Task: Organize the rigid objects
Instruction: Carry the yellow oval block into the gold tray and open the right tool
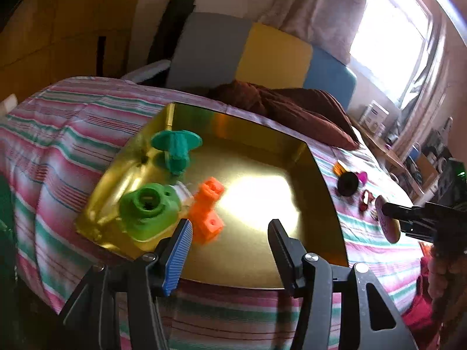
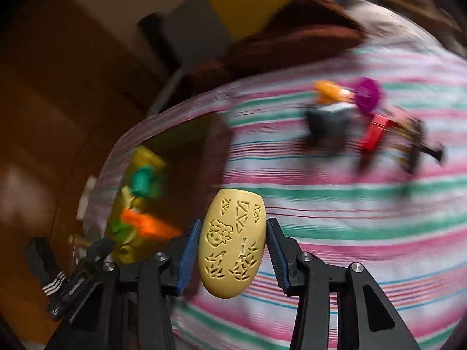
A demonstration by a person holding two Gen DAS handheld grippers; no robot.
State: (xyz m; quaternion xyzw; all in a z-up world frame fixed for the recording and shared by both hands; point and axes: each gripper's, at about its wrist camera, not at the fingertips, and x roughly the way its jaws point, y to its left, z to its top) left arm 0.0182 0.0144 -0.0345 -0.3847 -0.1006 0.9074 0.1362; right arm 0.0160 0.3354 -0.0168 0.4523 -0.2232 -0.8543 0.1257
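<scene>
A gold tray (image 1: 329,204) lies on the striped bed. In it are a teal flanged part (image 1: 175,148), a green round part (image 1: 149,210) and an orange block part (image 1: 208,210). My left gripper (image 1: 230,242) is open and empty above the tray's near edge. My right gripper (image 2: 233,250) is shut on a yellow carved egg (image 2: 233,245), held above the bedspread right of the tray (image 2: 186,151). It shows in the left wrist view too (image 1: 391,215), with the egg (image 1: 388,224). A black ring (image 1: 348,183), a purple piece (image 1: 362,177), an orange piece (image 1: 340,167) and a red piece (image 1: 366,199) lie on the bedspread.
A brown blanket (image 1: 292,105) is bunched behind the tray. Grey, yellow and blue cushions (image 1: 271,55) stand against the wall. A cluttered shelf (image 1: 388,134) is at the far right under the window. The right wrist view is motion-blurred.
</scene>
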